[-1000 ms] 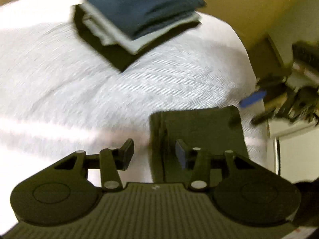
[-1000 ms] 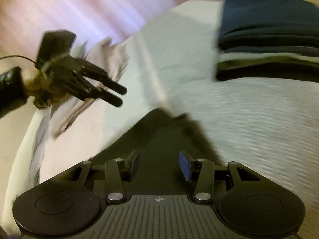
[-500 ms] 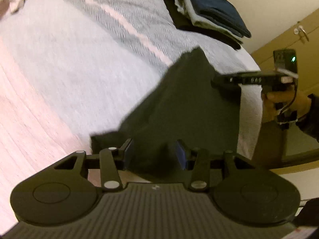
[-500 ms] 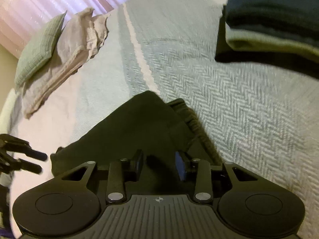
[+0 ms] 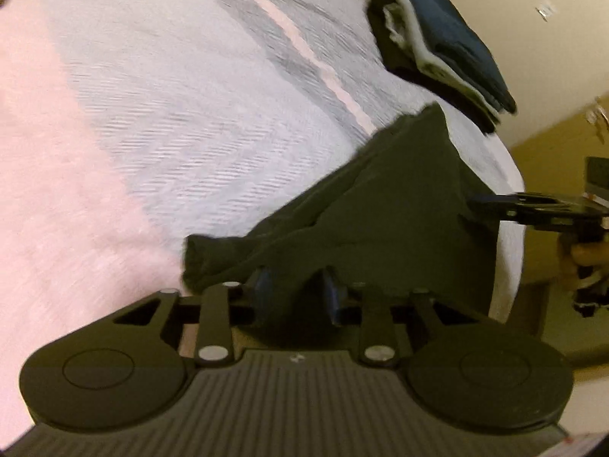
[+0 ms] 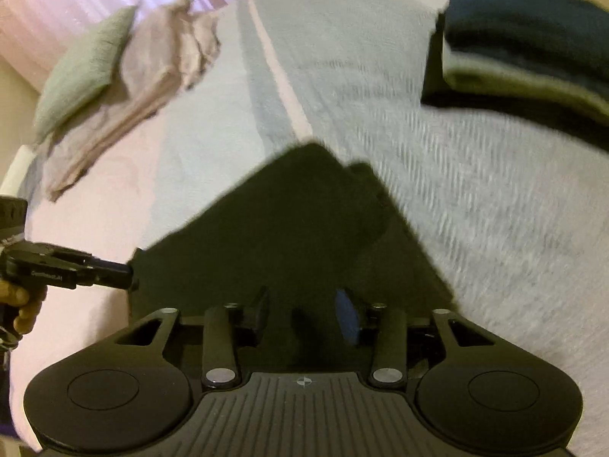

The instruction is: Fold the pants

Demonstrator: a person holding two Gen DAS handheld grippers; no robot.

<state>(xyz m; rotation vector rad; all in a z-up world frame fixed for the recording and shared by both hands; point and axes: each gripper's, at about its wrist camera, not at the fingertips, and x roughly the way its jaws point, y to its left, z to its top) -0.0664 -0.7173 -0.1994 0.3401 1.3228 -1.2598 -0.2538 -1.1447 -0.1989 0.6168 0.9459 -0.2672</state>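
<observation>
Pants (image 5: 380, 205): dark, olive-black, partly folded, lying on the bedspread (image 5: 190, 114) near the bed's edge. In the left wrist view they run from a bunched end at 9 o'clock of the garment up to a peaked corner at 1 o'clock. In the right wrist view (image 6: 289, 228) they form a rough triangle with its peak at 12 o'clock and a second layer stepping out at 2 o'clock.

Left gripper (image 5: 295, 291): angled down at the bed, jaws partly parted, dark cloth rising between the blue-padded fingers (image 5: 330, 297). Whether the pads actually press the cloth cannot be told. From the right wrist view this tool (image 6: 121, 272) comes in at 9 o'clock, its tip at the pants' left edge, a person's hand (image 6: 23, 304) behind it.

Right gripper (image 6: 304, 312): angled down, jaws opening, cloth lying between and under the fingers, pads standing clear of it. From the left wrist view the same tool (image 5: 483, 203) enters at 3 o'clock, its tip at the garment's right edge.

Bedspread: pale grey herringbone weave with a lighter stripe (image 5: 300, 38) running toward 11 o'clock; pink-lit toward 9 o'clock.

Stack of folded clothes (image 5: 445, 49): navy on top, pale layer beneath, black at bottom; at 1 o'clock of the pants, apart from them.

Green cushion (image 6: 87, 64) and crumpled beige cloth (image 6: 152, 76): at 10 o'clock in the right wrist view, touching each other, well apart from the pants.
</observation>
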